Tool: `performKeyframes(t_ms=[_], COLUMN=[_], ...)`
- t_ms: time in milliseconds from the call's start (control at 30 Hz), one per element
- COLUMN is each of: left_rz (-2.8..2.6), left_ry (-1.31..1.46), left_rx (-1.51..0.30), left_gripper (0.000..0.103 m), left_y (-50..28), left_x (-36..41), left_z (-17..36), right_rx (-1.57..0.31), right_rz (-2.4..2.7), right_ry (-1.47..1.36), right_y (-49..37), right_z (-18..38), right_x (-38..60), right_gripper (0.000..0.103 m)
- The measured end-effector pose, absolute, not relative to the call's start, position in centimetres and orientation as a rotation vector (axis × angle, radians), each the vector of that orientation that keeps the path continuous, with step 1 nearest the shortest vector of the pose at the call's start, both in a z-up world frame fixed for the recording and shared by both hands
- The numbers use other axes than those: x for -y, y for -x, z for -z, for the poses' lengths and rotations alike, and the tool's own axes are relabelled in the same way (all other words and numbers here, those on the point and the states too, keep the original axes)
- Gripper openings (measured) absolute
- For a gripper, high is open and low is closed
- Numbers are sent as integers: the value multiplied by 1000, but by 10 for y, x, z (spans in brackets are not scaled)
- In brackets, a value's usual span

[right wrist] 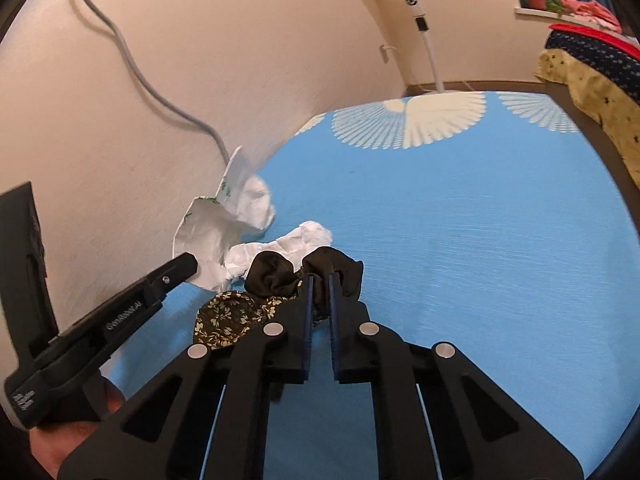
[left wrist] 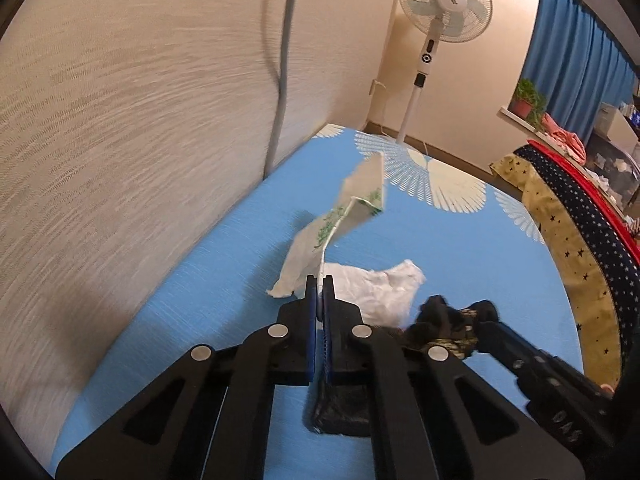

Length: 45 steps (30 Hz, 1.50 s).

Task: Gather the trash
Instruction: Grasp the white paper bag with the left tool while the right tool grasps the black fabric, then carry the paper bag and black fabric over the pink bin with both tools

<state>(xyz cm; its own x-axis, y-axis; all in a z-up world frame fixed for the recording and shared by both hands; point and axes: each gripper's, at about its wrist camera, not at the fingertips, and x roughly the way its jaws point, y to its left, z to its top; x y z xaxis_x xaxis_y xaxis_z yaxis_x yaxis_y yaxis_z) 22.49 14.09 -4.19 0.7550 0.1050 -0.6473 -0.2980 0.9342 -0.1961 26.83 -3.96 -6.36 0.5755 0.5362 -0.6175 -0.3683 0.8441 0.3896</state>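
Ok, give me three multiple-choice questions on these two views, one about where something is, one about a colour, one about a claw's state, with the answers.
1. Where does the pedestal fan stand?
A. On the floor beyond the far end of the bed
B. On the blue sheet
C. On the windowsill

2. What colour is the bed sheet?
A. Red
B. Light blue with white fan shapes
C. Plain grey

3. What is the left claw doing?
A. Open over the sheet
B. Shut on nothing
C. Shut on the white printed wrapper

Answers: 1 A, its pole meets the floor past the bed. 2 B, blue fills both views. 3 C, the wrapper's edge is pinched between the pads.
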Motion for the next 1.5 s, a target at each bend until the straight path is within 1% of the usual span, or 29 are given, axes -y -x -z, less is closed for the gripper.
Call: performKeyframes(t_ms=[300,500,1000,1233,1500], left_rz=[-202,-174,-37,13,76], left_ry=[287,271,214,172,154], left_rx=[-644,-622,-563,-563,-554], left_gripper=[2,2,2,2,2], left_y=[-202,-190,-138,-114,-95], left_x=[-129,-116,-61,-42,-20], left_z=[16,-1,-35,-37,-36], right_rx=[-753,-688,-537,-487,-437], right_rz=[-441,-357,-166,-95,-24], right_ry=[-218,-206,-171,-161,-168], right_y=[-229,-200,-117,-81,-55], right_z=[36,11,-58,-72,-72], right_x=[86,113,187,212,241], right_gripper=[7,7,8,8,8])
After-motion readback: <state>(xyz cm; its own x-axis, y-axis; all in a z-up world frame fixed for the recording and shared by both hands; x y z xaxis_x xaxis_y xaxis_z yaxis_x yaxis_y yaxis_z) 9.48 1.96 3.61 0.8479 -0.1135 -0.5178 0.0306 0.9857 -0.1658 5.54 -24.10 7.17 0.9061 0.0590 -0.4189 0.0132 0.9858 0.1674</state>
